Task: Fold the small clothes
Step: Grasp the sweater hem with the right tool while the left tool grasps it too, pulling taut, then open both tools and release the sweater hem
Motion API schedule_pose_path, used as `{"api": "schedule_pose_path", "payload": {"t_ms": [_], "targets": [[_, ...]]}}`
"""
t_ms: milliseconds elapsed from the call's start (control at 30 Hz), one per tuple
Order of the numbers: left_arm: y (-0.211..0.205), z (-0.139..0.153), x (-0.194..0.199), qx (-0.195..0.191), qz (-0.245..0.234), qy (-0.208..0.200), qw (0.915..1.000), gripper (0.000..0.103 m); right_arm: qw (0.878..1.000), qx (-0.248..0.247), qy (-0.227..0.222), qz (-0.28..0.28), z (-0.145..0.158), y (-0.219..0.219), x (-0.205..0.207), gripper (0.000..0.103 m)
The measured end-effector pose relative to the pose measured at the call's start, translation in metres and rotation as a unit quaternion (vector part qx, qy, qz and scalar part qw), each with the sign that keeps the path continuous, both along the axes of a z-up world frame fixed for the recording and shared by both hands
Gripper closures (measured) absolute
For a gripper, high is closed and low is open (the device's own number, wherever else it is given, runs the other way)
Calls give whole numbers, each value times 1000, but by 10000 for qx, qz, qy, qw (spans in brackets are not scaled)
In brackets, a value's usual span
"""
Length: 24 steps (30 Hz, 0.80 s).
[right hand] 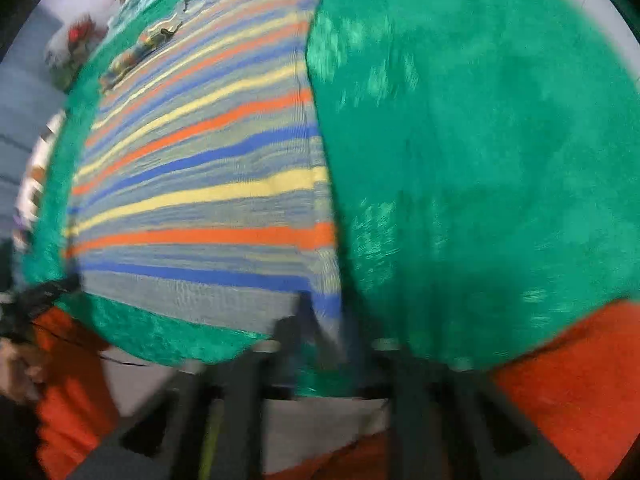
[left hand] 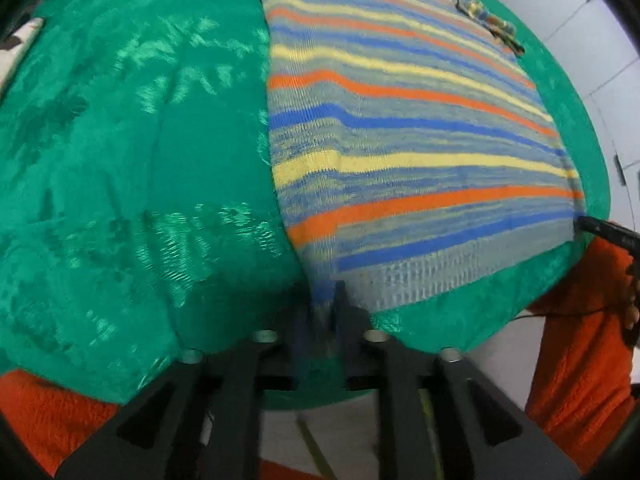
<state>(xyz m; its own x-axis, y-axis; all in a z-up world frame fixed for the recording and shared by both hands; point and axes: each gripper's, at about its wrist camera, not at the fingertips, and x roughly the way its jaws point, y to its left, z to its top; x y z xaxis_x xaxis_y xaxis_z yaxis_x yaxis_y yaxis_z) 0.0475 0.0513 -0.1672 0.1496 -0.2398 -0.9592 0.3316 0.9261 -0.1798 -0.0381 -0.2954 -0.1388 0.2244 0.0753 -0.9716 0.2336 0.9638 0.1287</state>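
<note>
Green patterned cloth point(left hand: 120, 168) covers the table, shiny in patches; pale tiled floor shows past its edge. Striped knit garment point(left hand: 400, 152) lies flat on the cloth, bands of orange, blue and yellow over grey-blue, ribbed hem toward the near table edge.

Left wrist view: garment fills the right half, its left side edge running down to the left gripper point(left hand: 330, 304). Fingers straddle the hem corner, fabric between them; whether the pads press on it cannot be told. A dark tip of the other tool point(left hand: 600, 232) shows at the garment's far hem corner, with an orange sleeve point(left hand: 580, 340) below.

Right wrist view, blurred: garment fills the left half, its right side edge meeting the right gripper point(right hand: 320, 332) at the hem corner. Fabric sits between the fingers; grip unclear through the blur. A hand point(right hand: 16, 364) appears at far left, and some blurred red and white objects point(right hand: 72, 48) beyond the table.

No readable writing or containers seen.
</note>
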Motion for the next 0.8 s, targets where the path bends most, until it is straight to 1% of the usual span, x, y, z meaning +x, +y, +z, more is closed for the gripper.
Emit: {"api": "schedule_pose_path", "payload": {"t_ms": [33,67,100,133,200,300,367,467,600,800], "targets": [[3,10,-5,10,77,-183,9998,44,9995,-308,-117,38,12,3,-2,33],[6,18,-8,34,165,-403,9990,28,9976,-636,-280,68,26,6,-5,32],[8,27,-11,54,252,-608,9978,24,9937,-1023,-459,86,43,10,-8,32],[10,33,-13,43,312,-749,9967,22,9905,-1256,-557,84,54,12,-9,32],[12,48,-16,-36,472,-954,9943,22,9838,-1615,-776,4,78,15,-10,32],[20,68,-15,-154,694,-1201,9902,22,9754,-1972,-986,-45,104,17,-8,32],[13,79,-12,-195,762,-1350,9877,21,9702,-2170,-1077,-9,118,21,-7,32],[2,95,-12,-158,762,-1562,9847,16,9652,-2321,-1202,41,135,22,-11,32],[-14,105,-8,-158,724,-1637,9837,16,9616,-2410,-1316,35,149,27,-13,32],[-18,118,-13,-176,715,-1712,9825,16,9599,-2466,-1333,-6,155,28,-11,32]]}}
